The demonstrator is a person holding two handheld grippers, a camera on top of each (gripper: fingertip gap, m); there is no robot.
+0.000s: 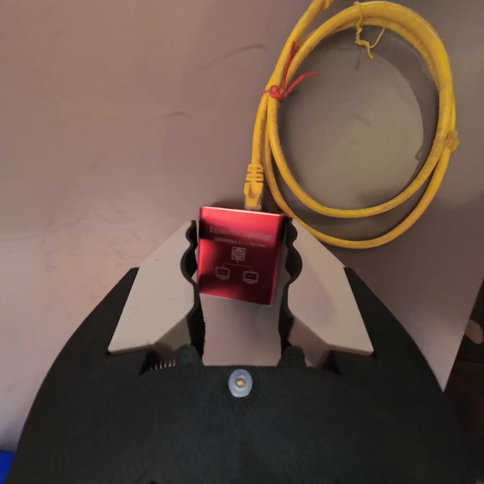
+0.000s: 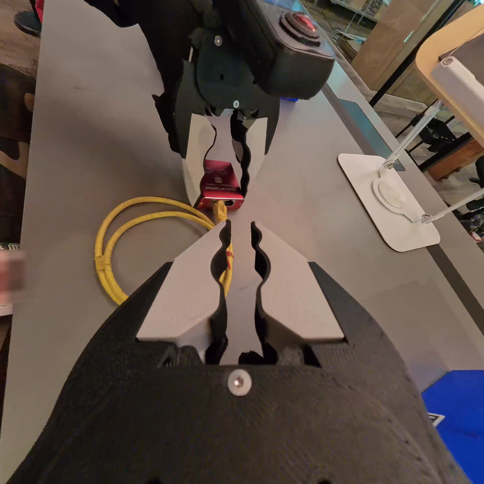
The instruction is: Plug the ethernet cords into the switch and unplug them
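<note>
Bracing the red switch (image 1: pixel 237 255) on the table (image 1: pixel 104 131) with the left gripper (image 1: pixel 241 227) clenched on its sides, the empty, parted right gripper (image 2: pixel 240 222) should close squarely on the yellow plug (image 2: pixel 219 208) seated in the left port, then pull straight back.

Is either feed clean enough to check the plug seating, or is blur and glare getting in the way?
Left wrist view: motion-blurred, red switch top glossy with glare. Right wrist view: sharper, yellow plug seen in a port; edges bend from the wide lens.
</note>
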